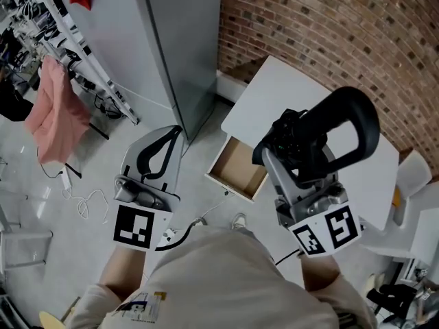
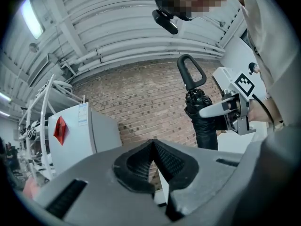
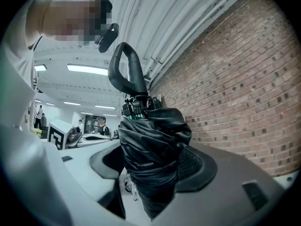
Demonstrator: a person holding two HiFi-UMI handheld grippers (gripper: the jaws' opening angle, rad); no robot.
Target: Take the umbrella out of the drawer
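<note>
My right gripper is shut on a black folded umbrella, held up in front of me with its loop handle at the top. In the right gripper view the umbrella's bunched fabric fills the gap between the jaws of the right gripper. The drawer of the white table stands pulled out below, its wooden inside bare. My left gripper is shut with nothing in it, out to the left of the drawer. The left gripper view shows the left gripper and, off to the right, the held umbrella.
A tall grey cabinet stands left of the table, against a brick wall. A pink cloth hangs on a rack at far left, with white cables on the floor. A white chair stands at the right.
</note>
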